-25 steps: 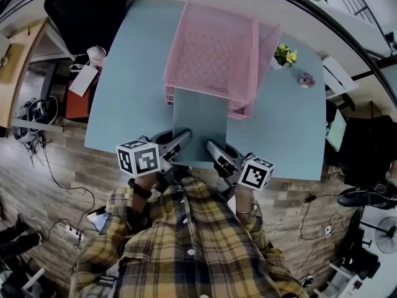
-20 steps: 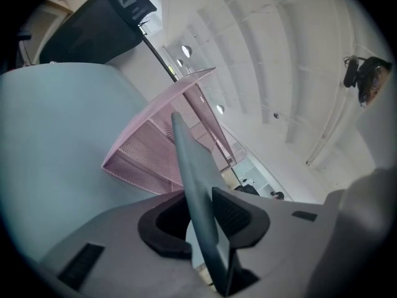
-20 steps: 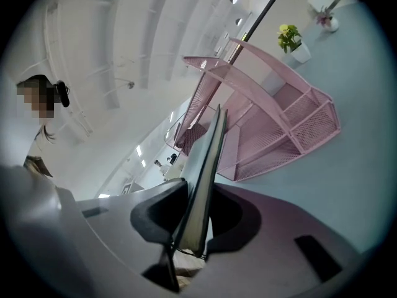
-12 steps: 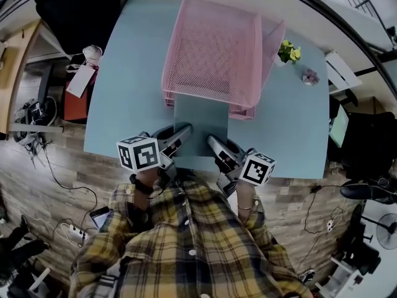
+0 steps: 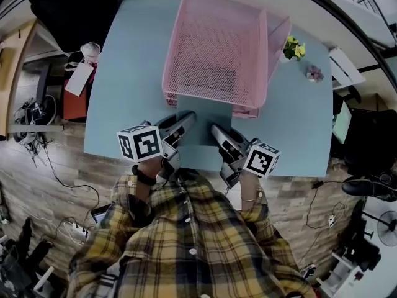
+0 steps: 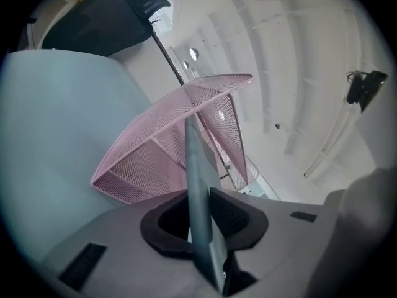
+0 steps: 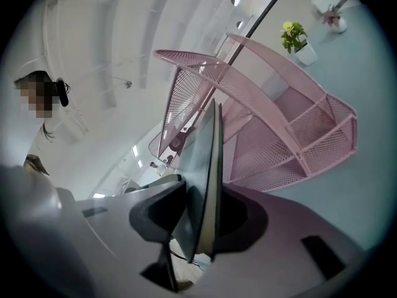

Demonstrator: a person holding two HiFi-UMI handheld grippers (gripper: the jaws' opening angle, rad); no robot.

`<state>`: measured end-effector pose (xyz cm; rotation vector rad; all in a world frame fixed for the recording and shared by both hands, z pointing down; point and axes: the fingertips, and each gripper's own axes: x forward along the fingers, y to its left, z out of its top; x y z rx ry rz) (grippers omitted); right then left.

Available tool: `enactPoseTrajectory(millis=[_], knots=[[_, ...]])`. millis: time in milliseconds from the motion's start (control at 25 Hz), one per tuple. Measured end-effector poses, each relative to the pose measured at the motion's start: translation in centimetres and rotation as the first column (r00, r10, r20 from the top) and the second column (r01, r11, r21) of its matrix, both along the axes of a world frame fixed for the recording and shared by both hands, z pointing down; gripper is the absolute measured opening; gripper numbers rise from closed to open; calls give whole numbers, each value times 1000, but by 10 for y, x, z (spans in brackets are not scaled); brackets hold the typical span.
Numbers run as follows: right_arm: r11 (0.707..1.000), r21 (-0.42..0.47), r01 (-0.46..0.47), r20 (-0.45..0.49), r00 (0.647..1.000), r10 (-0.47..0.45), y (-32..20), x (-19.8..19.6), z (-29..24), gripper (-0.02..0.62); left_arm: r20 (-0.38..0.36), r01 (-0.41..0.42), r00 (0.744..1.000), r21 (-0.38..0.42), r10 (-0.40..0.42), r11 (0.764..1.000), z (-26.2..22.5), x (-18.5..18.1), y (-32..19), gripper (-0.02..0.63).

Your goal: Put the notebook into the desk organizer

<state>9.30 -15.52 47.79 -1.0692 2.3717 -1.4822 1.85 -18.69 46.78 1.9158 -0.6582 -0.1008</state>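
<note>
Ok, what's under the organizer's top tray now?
The far end of the notebook shows as a darker patch through the pink mesh of the desk organizer; the near end sticks out. Which lower tier holds it is hidden.

Two grippers forward, side by side.
Left gripper (image 5: 186,118) jaws just closed further on the notebook (image 5: 205,120); right gripper (image 5: 216,131) clamps it too.

No legible text or labels.

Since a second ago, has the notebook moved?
Yes. The notebook has slid farther into the organizer; less of it shows in front of the organizer's front rim in the head view.
</note>
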Motion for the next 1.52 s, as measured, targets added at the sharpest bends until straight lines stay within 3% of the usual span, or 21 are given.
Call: enactPoseTrajectory(millis=[280, 400, 680, 920, 1320, 1400, 1520], knots=[[996, 92, 20, -72, 997, -14, -5, 5, -6, 225, -52, 36, 998, -18, -37, 999, -5, -2, -19, 72], [990, 135, 46, -146, 989, -26, 0, 4, -9, 252, -75, 48, 996, -30, -50, 998, -8, -2, -23, 69], [965, 224, 136, -316, 947, -60, 27, -2, -7, 295, -84, 56, 995, -38, -60, 998, -8, 0, -22, 71], [947, 254, 196, -459, 887, -61, 40, -13, 1, 295, -89, 55, 994, -45, -59, 997, -8, -2, -22, 74], [935, 327, 137, -464, 885, 33, 35, -19, -3, 293, -95, 32, 995, -33, -35, 999, -8, -2, -21, 101], [933, 338, 127, -466, 883, 49, 35, -18, -6, 293, -73, 18, 997, -15, -19, 1000, -8, -4, -16, 161], [931, 342, 126, -467, 882, 53, 32, -17, -8, 293, -49, 33, 998, 30, -32, 999, -12, -15, -6, 186]])
